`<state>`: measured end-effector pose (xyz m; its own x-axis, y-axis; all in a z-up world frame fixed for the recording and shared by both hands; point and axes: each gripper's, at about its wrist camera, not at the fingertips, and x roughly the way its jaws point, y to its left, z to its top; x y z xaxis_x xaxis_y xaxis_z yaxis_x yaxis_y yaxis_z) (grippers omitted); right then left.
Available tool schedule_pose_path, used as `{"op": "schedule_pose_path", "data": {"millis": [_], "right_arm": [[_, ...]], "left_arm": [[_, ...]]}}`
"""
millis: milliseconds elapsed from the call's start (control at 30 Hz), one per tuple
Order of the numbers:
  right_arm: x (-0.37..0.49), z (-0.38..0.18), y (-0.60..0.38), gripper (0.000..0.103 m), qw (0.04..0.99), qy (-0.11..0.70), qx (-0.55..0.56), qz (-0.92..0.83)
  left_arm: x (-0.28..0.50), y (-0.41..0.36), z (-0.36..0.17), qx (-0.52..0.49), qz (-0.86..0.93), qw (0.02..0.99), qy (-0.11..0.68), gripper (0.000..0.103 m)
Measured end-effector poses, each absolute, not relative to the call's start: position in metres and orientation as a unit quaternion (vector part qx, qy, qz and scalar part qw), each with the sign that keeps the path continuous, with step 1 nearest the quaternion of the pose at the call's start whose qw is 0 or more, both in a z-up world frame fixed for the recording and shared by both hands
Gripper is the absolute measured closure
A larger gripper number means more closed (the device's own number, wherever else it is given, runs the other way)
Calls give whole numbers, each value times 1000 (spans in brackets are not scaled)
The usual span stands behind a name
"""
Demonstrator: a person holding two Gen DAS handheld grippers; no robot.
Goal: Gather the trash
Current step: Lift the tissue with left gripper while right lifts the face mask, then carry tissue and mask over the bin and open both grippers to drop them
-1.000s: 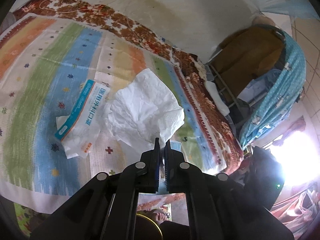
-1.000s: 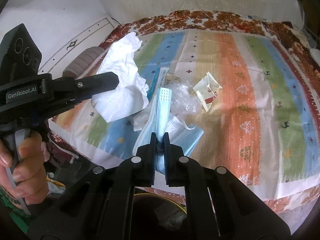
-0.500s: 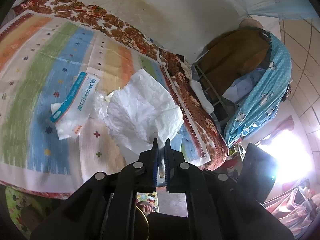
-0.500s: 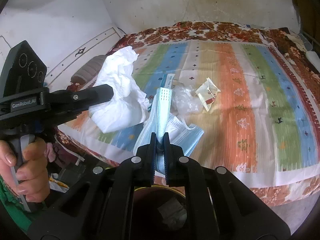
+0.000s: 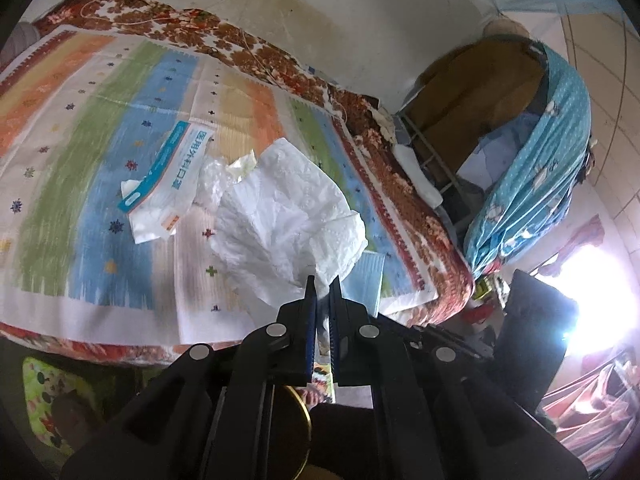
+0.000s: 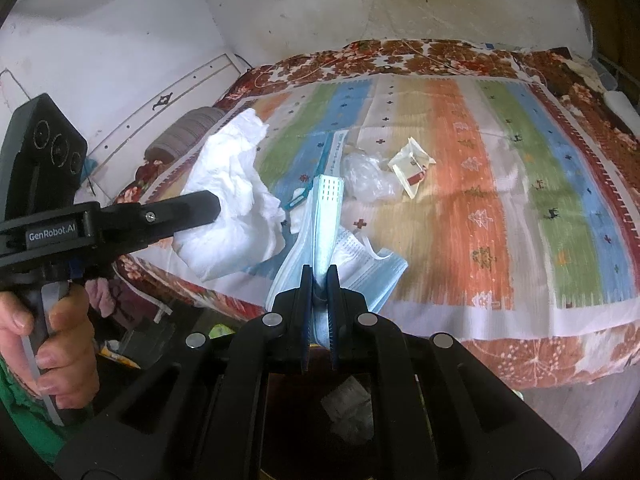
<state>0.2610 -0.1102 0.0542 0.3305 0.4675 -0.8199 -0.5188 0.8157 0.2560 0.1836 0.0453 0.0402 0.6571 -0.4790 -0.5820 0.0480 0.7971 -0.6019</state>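
Trash in both jaws — left gripper pinches limp white tissue by its corner, right gripper clamps soft, light face mask mid-fold; wrappers left mid-bed.

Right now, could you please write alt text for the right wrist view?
The right gripper is shut on a blue face mask above a striped bedspread. At left, the left gripper holds a crumpled white tissue.
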Motion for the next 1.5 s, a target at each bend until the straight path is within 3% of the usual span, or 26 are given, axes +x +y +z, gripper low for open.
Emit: {"op": "schedule_pose_path", "data": {"millis": [733, 1267, 1500], "right_arm": [[215, 40, -121, 97, 807, 505, -38, 303], [192, -15, -122, 97, 764, 589, -60, 255], [192, -36, -126, 97, 747, 621, -54, 232]], "left_arm": [[135, 23, 15, -246, -119, 864, 423, 100], [128, 27, -56, -369, -76, 774, 508, 100], [129, 27, -73, -379, -59, 758, 527, 100]]}}
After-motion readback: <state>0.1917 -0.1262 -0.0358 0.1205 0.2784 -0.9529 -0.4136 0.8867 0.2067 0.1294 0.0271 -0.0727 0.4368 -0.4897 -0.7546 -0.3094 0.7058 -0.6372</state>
